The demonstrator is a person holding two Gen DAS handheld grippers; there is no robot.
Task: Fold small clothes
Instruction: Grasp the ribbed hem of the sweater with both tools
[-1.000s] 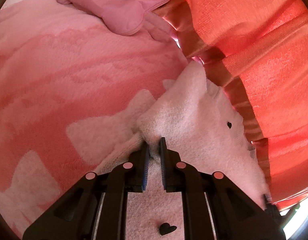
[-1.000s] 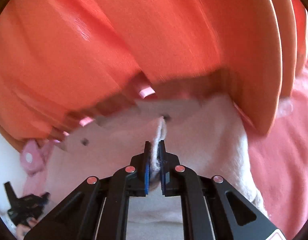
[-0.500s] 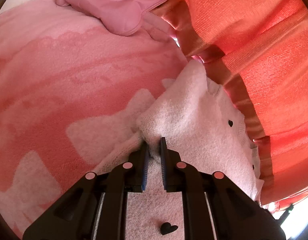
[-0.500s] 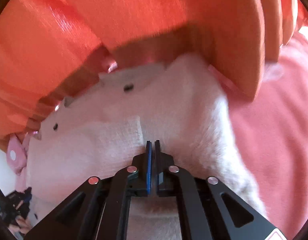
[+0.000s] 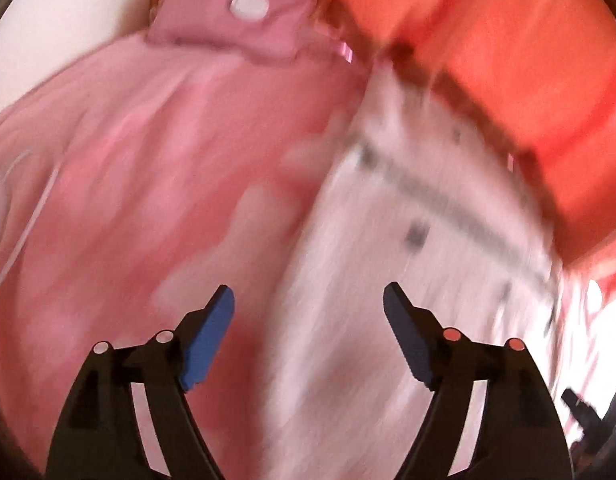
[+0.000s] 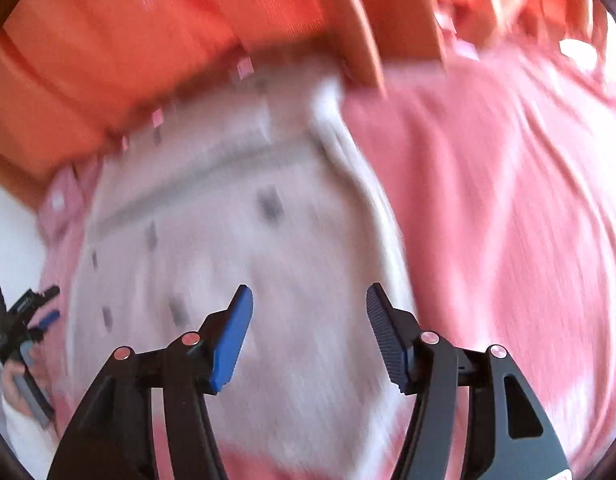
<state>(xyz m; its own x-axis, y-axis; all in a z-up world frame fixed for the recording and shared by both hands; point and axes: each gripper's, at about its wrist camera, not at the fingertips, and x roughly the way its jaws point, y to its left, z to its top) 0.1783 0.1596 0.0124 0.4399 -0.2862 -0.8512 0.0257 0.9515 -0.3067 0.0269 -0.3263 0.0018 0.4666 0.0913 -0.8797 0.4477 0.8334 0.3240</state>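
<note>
While both views are smeared by motion blur, the left hand-held gripper (image 5: 308, 300) plainly has its blue-padded fingers spread wide with nothing between them, hanging above the left edge of a pale pink fluffy garment (image 5: 407, 280). That garment lies flat on a pink blanket (image 5: 148, 180) patterned with lighter pink shapes, and small dark marks are scattered over its nap; whether they are hearts or something else cannot be told through the blur. A darker line crosses the garment near its far end, looking like a folded edge or seam. Beyond it hangs an orange curtain (image 5: 507, 60), its lower hem just behind the garment's far edge. A darker pink cushion-like object (image 5: 236, 24) with a white round disc (image 5: 250, 3) on it rests at the far end of the blanket. Seen from the right wrist, the right hand-held gripper (image 6: 309, 302) is likewise spread apart and empty, poised over the garment (image 6: 228, 240) close to its right edge, with the blanket (image 6: 507, 220) stretching away to the right and the curtain (image 6: 148, 40) above. At that view's left border the left hand-held gripper (image 6: 28, 320) shows small and dark.
</note>
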